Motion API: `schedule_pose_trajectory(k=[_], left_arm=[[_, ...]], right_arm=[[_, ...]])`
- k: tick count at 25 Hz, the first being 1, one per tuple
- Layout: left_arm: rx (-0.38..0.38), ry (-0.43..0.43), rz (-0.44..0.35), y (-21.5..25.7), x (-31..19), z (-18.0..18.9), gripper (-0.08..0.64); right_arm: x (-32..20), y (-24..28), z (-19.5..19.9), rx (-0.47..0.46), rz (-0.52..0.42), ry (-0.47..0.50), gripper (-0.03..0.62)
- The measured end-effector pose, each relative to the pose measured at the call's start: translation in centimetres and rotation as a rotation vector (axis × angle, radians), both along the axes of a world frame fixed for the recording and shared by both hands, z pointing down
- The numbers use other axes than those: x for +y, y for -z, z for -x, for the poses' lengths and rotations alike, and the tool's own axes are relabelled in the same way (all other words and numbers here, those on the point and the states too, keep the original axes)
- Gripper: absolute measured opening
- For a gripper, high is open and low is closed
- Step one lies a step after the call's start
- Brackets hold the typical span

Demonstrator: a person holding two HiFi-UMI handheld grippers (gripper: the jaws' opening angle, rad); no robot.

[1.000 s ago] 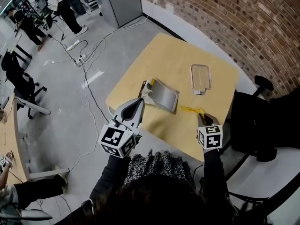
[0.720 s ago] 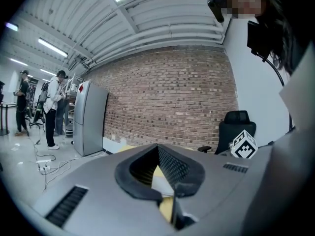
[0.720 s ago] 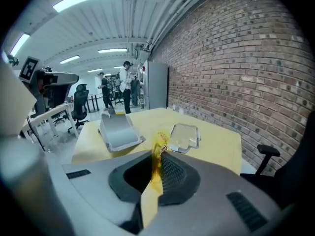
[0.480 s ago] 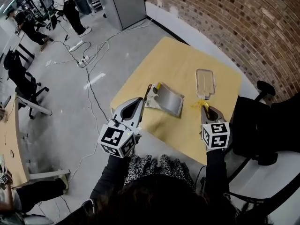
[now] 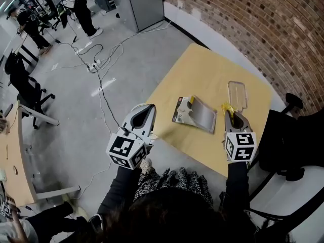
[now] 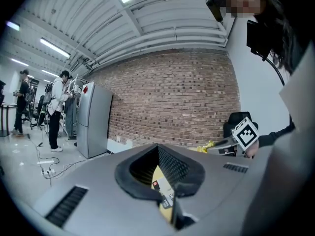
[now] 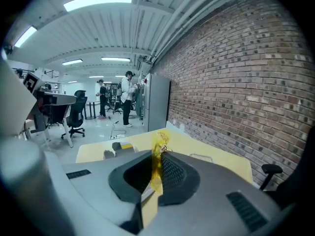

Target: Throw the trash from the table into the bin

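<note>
Over the right side of the square pale-yellow wooden desk (image 5: 202, 80), the right gripper (image 5: 232, 114) has its 2 fingers pressed together on a crinkled yellow plastic wrapper (image 5: 226, 107). The right gripper view shows the wrapper standing up out of the closed tips, with the desk top lower and further off, so this piece of trash hangs in the air. In the head view it sits just beside the near end of a clear plastic blister tray (image 5: 237, 91) that lies flat on the desk.

A flat silver-grey package with a yellow-and-black end (image 5: 198, 116) lies on the desk to the left of the right gripper, apart from both grippers.

The left gripper (image 5: 147, 110) hangs off the desk's near-left edge, over the grey concrete floor (image 5: 76, 115), pointing roughly level toward the red brick wall (image 5: 263, 29). Its fingers meet at the tips, and I see nothing gripped there.

A black office chair (image 5: 291, 146) stands just beside the desk's right edge. Cables trail across the floor toward a grey metal cabinet (image 5: 142, 4).
</note>
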State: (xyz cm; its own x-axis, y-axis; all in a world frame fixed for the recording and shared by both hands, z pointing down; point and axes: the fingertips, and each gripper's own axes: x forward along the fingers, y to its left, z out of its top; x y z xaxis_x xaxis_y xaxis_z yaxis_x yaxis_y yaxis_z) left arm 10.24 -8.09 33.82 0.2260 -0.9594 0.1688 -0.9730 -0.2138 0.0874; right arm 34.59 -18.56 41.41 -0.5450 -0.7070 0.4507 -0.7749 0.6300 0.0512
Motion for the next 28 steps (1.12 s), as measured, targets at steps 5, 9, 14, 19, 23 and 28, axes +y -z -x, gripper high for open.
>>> schedule_pose_trajectory(k=[5, 9, 14, 19, 23, 28], left_arm=[[0.01, -0.006, 0.005, -0.2, 0.4, 5.0, 0.006], [0.02, 0.002, -0.001, -0.1, 0.6, 9.5, 0.006], [0.029, 0.002, 0.003, -0.4, 1.4, 14.2, 0.006], [0.042, -0.005, -0.009, -0.8, 2.2, 18.4, 0.006], [0.024, -0.024, 0.0, -1.6, 3.4, 21.5, 0.006], [0.035, -0.02, 0.023, -2.9, 4.6, 24.1, 0.006]], right_arm=[[-0.1, 2.4, 3.8, 0.031, -0.064, -0.04, 0.017], [0.0, 5.0, 8.1, 0.012, -0.111, -0.036, 0.017], [0.8, 5.5, 15.4, -0.007, -0.114, 0.012, 0.017], [2.4, 4.7, 23.0, -0.017, -0.1, 0.068, 0.017], [4.1, 4.2, 27.6, -0.022, -0.097, 0.081, 0.017], [5.6, 3.3, 31.3, -0.025, -0.083, 0.085, 0.017]])
